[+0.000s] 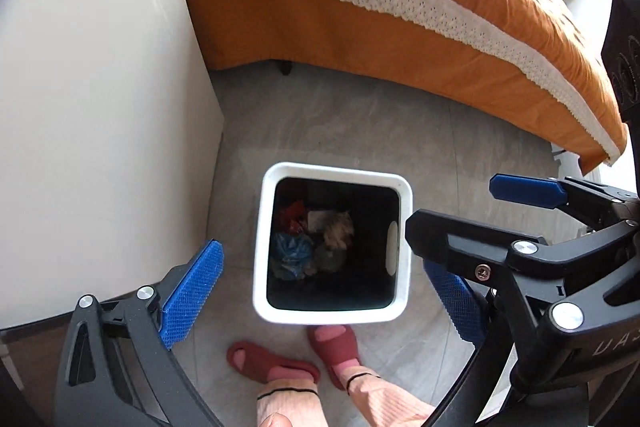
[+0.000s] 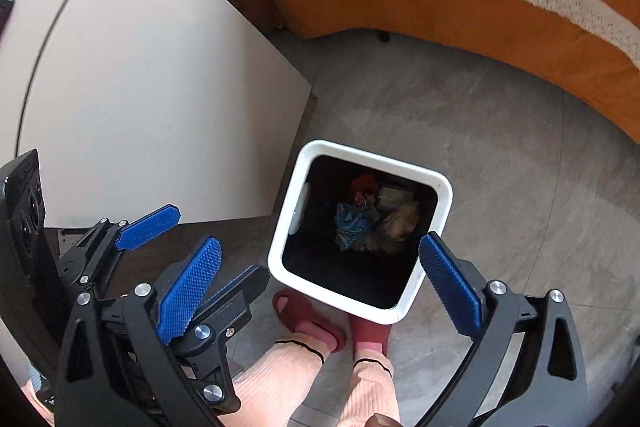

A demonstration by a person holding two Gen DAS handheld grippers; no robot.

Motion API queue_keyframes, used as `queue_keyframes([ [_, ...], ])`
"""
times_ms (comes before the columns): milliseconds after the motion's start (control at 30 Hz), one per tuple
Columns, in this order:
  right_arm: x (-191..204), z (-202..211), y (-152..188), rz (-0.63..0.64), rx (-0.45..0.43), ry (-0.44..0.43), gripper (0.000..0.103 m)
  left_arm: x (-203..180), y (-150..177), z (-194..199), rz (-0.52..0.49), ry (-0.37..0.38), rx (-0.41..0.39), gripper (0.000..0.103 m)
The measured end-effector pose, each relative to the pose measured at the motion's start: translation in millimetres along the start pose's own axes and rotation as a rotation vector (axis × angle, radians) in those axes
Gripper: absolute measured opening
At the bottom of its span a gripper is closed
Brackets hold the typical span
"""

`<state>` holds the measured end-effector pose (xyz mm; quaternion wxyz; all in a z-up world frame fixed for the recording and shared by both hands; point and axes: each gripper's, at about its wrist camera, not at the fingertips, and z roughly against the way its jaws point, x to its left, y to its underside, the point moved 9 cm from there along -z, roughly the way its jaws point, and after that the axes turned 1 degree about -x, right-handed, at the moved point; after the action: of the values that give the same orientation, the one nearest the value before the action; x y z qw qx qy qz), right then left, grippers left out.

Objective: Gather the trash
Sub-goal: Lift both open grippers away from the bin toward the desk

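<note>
A white square trash bin [image 1: 402, 223] with a black inside stands on the grey floor below both grippers; it also shows in the right wrist view [image 2: 442, 203]. In it lie crumpled trash pieces: blue [image 1: 292, 253], red [image 1: 293, 214] and pale tan [image 1: 338, 233]. The same heap shows in the right wrist view [image 2: 370, 219]. My left gripper [image 1: 320, 291] is open and empty above the bin. My right gripper [image 2: 320, 287] is open and empty above it too. The right gripper also shows at the right of the left wrist view [image 1: 480, 231].
A white cabinet [image 1: 100, 107] stands to the left of the bin. A bed with an orange cover and white lace trim [image 1: 400, 7] runs behind it. The person's feet in dark red slippers [image 1: 332, 345] stand just in front of the bin.
</note>
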<state>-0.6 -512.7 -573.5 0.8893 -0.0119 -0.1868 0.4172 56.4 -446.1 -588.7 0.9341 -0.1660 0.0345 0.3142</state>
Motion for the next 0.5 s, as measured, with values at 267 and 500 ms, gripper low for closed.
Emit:
queue_keyframes([
  [267, 32.9, 100.5, -20.0, 0.021, -0.184, -0.020, 0.099, -14.9, -34.4, 98.7, 0.009, -0.024, -0.136, 0.098],
  [500, 58.8, 181.1, -31.4, 0.034, -0.309, -0.056, 0.099, -28.3, -59.8, 182.3, 0.000, -0.045, -0.259, 0.098],
])
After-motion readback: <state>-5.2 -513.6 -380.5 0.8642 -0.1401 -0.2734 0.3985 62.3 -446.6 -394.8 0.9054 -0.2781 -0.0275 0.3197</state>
